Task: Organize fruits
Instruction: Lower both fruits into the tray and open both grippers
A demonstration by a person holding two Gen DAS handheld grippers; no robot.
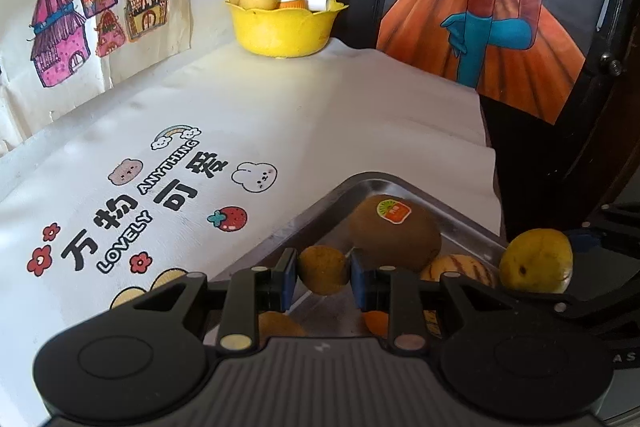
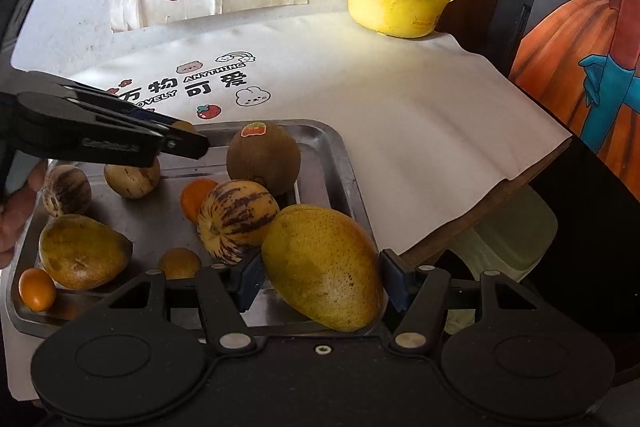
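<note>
My left gripper [image 1: 324, 277] is shut on a small brown round fruit [image 1: 323, 269] and holds it above the metal tray [image 1: 460, 215]. It also shows from the side in the right wrist view [image 2: 188, 139]. My right gripper [image 2: 322, 279] is shut on a large yellow mango [image 2: 324, 267] at the tray's near right corner; the mango shows in the left wrist view [image 1: 536, 261]. On the tray [image 2: 324, 147] lie a brown kiwi with a sticker [image 2: 264, 157], a striped melon [image 2: 236, 217], another mango [image 2: 82, 251], small oranges and more round fruits.
A yellow bowl [image 2: 394, 9] with a yellow fruit, a white jar and paper stands at the table's far right corner. A printed white cloth [image 2: 360, 87] covers the table. Drawings hang on the wall behind. The table edge drops off to the right.
</note>
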